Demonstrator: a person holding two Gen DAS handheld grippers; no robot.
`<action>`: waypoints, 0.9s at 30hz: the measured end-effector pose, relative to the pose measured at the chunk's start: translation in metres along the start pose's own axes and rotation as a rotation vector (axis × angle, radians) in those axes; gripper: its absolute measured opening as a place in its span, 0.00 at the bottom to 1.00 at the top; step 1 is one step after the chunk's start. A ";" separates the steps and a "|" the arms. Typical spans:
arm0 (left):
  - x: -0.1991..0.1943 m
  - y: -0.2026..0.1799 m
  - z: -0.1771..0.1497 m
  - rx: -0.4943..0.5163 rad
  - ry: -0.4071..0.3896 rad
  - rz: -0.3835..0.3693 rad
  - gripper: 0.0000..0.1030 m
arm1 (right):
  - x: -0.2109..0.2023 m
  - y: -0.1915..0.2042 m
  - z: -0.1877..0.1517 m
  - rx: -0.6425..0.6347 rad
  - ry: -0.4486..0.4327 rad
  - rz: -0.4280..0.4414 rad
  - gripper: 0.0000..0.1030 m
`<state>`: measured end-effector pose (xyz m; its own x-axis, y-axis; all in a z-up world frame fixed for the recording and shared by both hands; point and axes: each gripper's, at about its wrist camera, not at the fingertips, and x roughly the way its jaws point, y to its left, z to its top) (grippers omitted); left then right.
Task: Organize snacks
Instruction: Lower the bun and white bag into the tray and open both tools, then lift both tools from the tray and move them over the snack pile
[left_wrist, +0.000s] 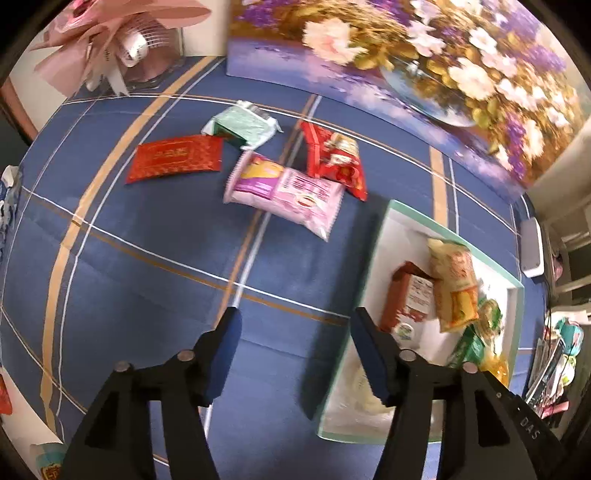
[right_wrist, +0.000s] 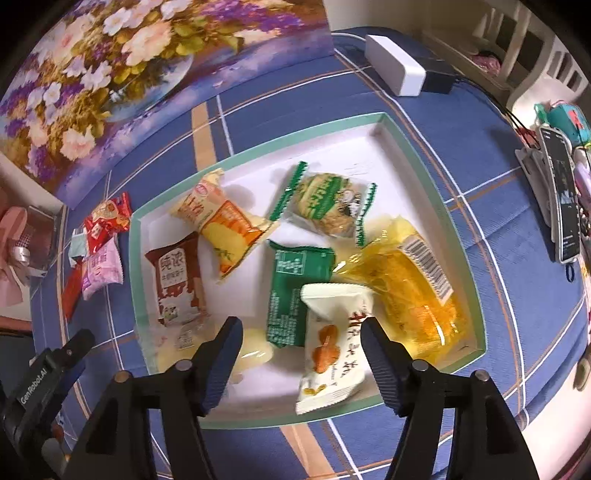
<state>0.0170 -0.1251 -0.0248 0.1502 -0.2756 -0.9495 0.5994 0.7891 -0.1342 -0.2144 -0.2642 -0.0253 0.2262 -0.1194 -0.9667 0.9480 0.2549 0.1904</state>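
Note:
A white tray with a green rim (right_wrist: 402, 133) holds several snack packs, among them a white pack (right_wrist: 334, 354), a green pack (right_wrist: 291, 291), a yellow pack (right_wrist: 410, 288) and a brown pack (right_wrist: 177, 277). My right gripper (right_wrist: 301, 328) is open above the tray, over the white pack. My left gripper (left_wrist: 295, 321) is open and empty over the blue cloth, left of the tray (left_wrist: 384, 229). Loose on the cloth lie a pink pack (left_wrist: 288, 192), a red crumpled pack (left_wrist: 336, 158), a flat red pack (left_wrist: 173, 157) and a pale green pack (left_wrist: 243, 123).
A flower painting (left_wrist: 424, 74) leans along the back. A pink fan (left_wrist: 122, 48) stands at the back left. A white box (right_wrist: 395, 70) lies beyond the tray, and a phone on a stand (right_wrist: 561, 199) is at the right edge. The left gripper also shows in the right wrist view (right_wrist: 70, 354).

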 end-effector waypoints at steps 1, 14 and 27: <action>0.000 0.002 0.001 -0.004 -0.002 0.005 0.64 | 0.000 0.002 0.000 -0.004 0.001 0.001 0.68; -0.004 0.021 0.008 -0.026 -0.058 0.085 0.92 | -0.006 0.045 -0.009 -0.122 -0.042 -0.030 0.90; -0.016 0.052 0.017 -0.100 -0.135 0.165 0.92 | -0.013 0.072 -0.014 -0.191 -0.104 -0.028 1.00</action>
<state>0.0590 -0.0888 -0.0122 0.3474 -0.2035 -0.9154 0.4777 0.8784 -0.0140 -0.1522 -0.2305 -0.0012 0.2314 -0.2254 -0.9464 0.8969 0.4263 0.1178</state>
